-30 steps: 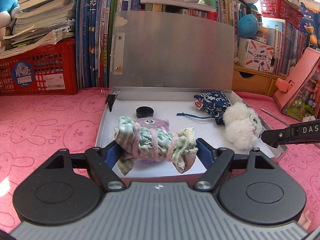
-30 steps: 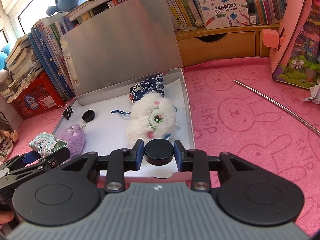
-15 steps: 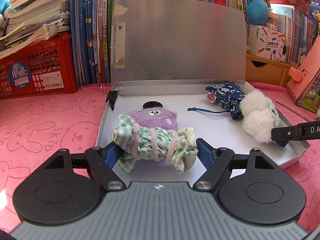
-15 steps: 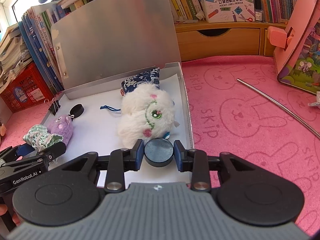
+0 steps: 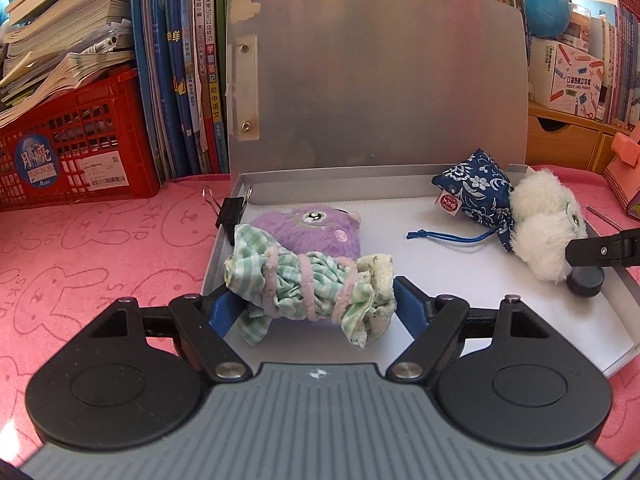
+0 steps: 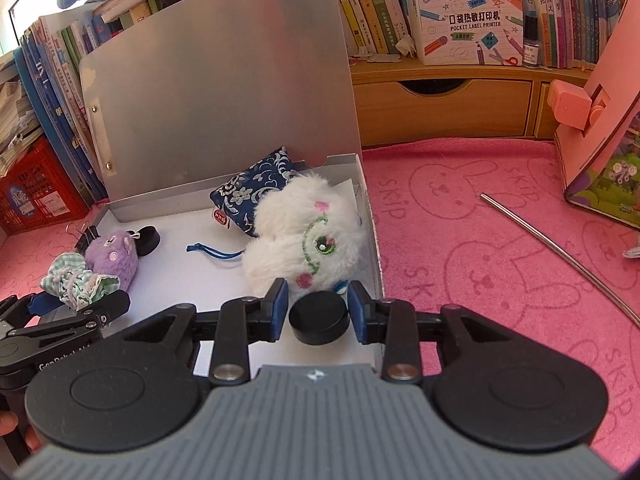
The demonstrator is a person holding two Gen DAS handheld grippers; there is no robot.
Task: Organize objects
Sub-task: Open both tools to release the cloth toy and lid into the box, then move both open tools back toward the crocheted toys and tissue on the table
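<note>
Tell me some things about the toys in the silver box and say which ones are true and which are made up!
1. The lid of the metal box stands open. True.
2. The left gripper holds a green checked scrunchie. True.
3. The white fluffy toy lies on the pink mat outside the box. False: it lies inside the box, touching the blue flowered pouch.
4. The right gripper squeezes the purple plush. False: its jaws are opening around a black round puck.
5. A binder clip sits on the box's left wall. True.
</note>
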